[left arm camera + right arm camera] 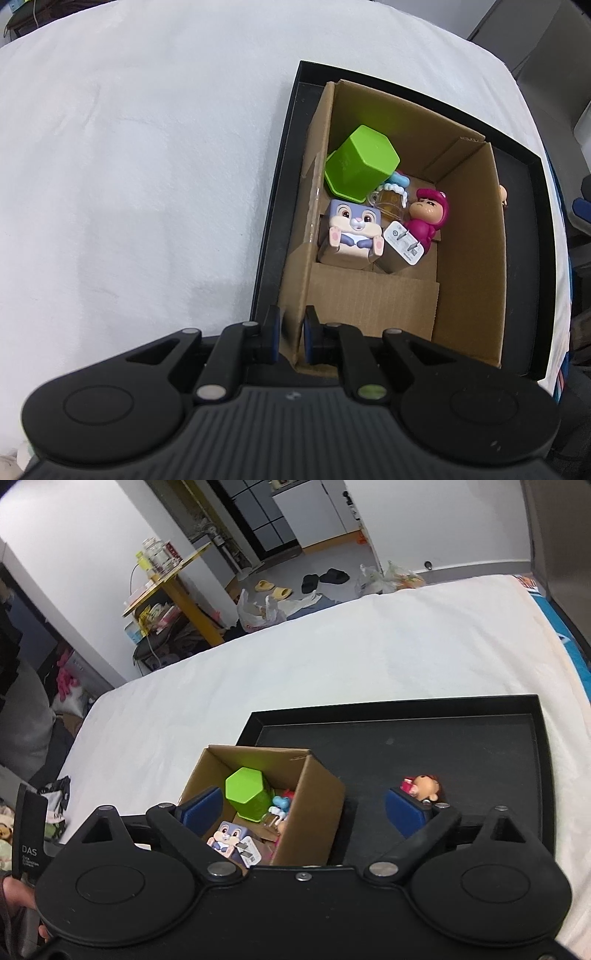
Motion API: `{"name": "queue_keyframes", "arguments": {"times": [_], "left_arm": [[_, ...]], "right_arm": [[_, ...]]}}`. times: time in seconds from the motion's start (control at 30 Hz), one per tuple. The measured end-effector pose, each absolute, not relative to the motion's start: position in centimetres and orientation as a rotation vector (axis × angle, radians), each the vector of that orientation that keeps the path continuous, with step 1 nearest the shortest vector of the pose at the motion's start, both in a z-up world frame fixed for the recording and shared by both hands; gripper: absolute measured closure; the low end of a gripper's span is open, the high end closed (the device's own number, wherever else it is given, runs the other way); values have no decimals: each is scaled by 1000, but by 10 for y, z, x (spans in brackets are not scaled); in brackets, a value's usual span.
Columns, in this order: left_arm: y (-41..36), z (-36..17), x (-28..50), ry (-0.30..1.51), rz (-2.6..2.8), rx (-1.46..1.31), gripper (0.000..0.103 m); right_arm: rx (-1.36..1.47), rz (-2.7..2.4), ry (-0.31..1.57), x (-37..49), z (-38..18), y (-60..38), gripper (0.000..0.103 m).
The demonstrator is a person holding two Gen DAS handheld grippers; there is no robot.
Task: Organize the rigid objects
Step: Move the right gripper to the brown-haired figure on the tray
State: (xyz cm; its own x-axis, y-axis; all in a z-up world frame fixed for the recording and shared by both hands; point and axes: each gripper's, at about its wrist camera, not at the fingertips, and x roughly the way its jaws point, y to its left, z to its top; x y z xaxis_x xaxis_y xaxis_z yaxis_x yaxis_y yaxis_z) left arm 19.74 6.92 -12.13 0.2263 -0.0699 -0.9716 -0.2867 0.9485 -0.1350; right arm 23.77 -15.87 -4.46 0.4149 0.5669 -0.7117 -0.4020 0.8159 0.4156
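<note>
A: One figurine [424,787] remains on the black tray [406,705], beside the cardboard box [469,236].

B: The left gripper [291,334] pinches the box's wall, probably steadying it. The right gripper [303,812] hangs wide apart, empty, above.

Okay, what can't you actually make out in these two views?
- Small figure on the black tray: the right wrist view has a blue finger pad hiding its lower body; the left wrist view shows only a sliver past the cardboard box wall.
- Charger label: too small.
- Clear mug charm: half under the green container.
</note>
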Motion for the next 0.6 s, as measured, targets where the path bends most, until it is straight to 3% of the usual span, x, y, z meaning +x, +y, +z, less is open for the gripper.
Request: {"name": "queue_keyframes", "arguments": {"times": [0.6], "left_arm": [[71,-119,192,1327,143,-333,92]], "right_arm": [[385,427,1029,271,-105,-211,9]]}}
